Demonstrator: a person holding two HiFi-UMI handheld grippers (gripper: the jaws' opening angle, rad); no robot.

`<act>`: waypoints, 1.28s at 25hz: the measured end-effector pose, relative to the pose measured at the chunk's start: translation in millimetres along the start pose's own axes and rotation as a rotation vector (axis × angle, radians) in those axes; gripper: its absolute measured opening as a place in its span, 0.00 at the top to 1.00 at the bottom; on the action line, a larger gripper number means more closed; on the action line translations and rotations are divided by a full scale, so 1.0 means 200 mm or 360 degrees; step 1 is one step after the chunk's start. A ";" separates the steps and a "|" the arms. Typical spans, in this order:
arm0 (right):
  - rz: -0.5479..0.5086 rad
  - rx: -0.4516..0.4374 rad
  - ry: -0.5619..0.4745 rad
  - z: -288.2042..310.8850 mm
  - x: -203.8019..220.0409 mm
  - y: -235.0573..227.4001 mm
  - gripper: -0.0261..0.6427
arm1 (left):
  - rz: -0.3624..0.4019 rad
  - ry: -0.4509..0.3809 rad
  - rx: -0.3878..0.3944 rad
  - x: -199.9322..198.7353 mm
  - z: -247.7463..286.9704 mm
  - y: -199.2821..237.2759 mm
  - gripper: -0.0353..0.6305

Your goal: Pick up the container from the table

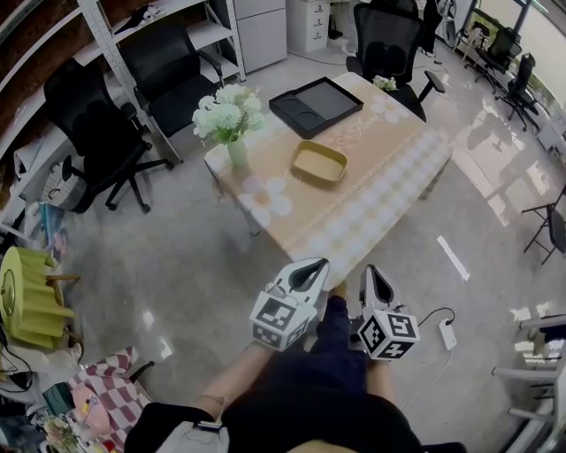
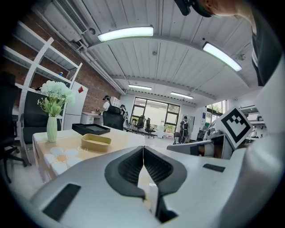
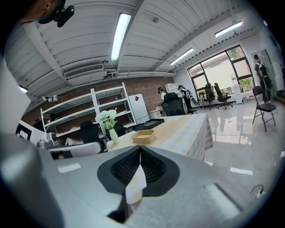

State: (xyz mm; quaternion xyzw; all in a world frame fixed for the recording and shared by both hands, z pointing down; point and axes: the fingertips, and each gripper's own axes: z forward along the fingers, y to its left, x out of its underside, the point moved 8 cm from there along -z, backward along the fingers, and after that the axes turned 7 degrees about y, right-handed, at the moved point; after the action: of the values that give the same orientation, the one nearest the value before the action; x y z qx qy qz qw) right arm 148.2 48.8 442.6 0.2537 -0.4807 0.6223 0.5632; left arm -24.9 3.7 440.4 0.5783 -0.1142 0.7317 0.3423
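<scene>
Jaws closed & empty on left tool [image 1: 314,265] and right tool [image 1: 371,272], both held short of the counter [image 1: 380,190]. The container [image 1: 318,162] sits mid-counter, well apart, so approach prob. comes first

Reads to me as an open-plan office. Black swivel chairs [image 1: 97,133] stand on a polished floor [image 1: 177,257]. Metal shelving [image 1: 106,40] runs along a brick wall [image 3: 151,83], with a filing cabinet [image 1: 309,22] nearby. Ceiling strip lights [image 2: 124,33], tall windows [image 2: 156,113]. More chairs and a screen [image 1: 506,37] show beyond the table [image 1: 371,195].
</scene>
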 end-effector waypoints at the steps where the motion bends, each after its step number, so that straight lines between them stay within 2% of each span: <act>1: 0.0001 -0.0006 0.0000 0.02 -0.01 -0.02 0.95 | -0.0002 0.0003 -0.0006 0.00 0.02 0.00 0.93; 8: -0.0006 -0.0047 0.0039 0.18 -0.13 -0.16 0.95 | -0.0026 -0.0004 -0.0085 -0.08 0.20 0.07 0.93; 22: -0.0139 -0.0271 0.0147 0.67 -0.47 -0.35 0.95 | -0.0120 -0.0057 -0.0376 -0.30 0.53 0.29 0.93; 32: -0.0161 -0.0423 0.0229 0.93 -0.63 -0.44 0.95 | -0.0183 -0.0031 -0.0519 -0.39 0.69 0.38 0.93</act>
State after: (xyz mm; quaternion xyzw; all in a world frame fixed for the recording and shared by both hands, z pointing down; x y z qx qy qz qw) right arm 219.9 -181.5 439.0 0.1556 -0.5039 0.5407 0.6554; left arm 40.4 -159.7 428.6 0.5277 -0.2015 0.6771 0.4717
